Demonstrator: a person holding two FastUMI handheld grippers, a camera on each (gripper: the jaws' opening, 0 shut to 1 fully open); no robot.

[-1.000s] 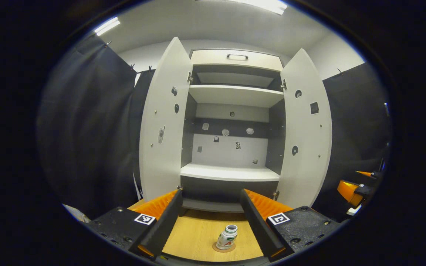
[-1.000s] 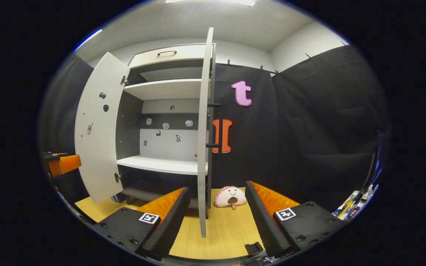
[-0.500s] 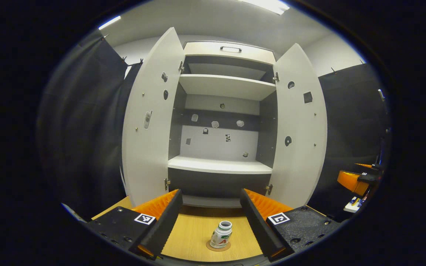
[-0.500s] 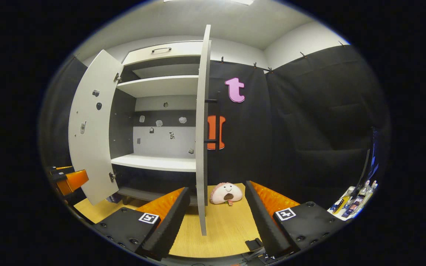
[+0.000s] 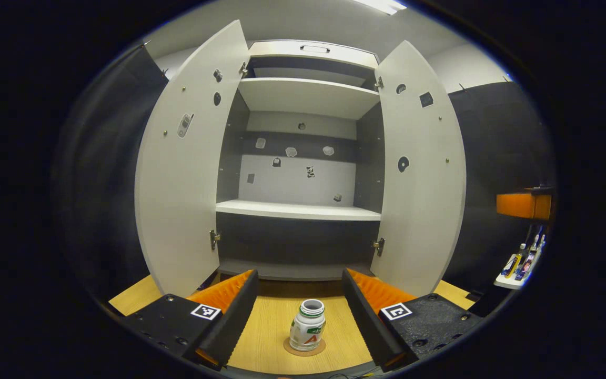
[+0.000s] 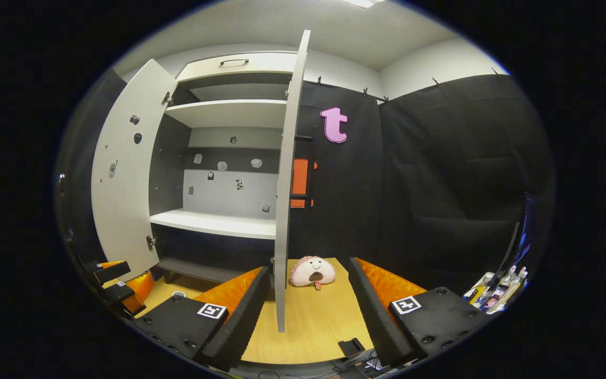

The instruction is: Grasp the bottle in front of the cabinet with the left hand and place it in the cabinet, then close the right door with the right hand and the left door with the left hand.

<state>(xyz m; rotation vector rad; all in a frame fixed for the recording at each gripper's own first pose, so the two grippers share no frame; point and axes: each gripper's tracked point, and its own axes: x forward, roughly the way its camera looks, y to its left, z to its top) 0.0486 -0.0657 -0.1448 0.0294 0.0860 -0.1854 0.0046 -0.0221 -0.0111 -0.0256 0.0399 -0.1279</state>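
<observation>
A small white bottle (image 5: 308, 331) with a green and red label stands upright on a round coaster on the wooden floor, before the cabinet (image 5: 298, 210). Low in the left gripper view, it sits between the open fingers of my left gripper (image 5: 299, 278), untouched. Both white doors, left door (image 5: 182, 173) and right door (image 5: 418, 173), stand wide open. In the right gripper view my right gripper (image 6: 309, 269) is open and holds nothing, with the right door (image 6: 284, 184) edge-on just ahead of its left finger. The left gripper (image 6: 119, 279) appears low at the far left there.
A pink plush toy (image 6: 312, 271) lies on the floor right of the right door. A white ledge with small items (image 5: 518, 260) sits at the far right. A small black object (image 6: 350, 346) lies near my right gripper. The cabinet's middle shelf (image 6: 213, 223) is bare.
My left gripper has dropped lower and moved closer to the bottle, which now looks bigger between its fingers. The right gripper has drifted slightly, keeping the door edge ahead.
</observation>
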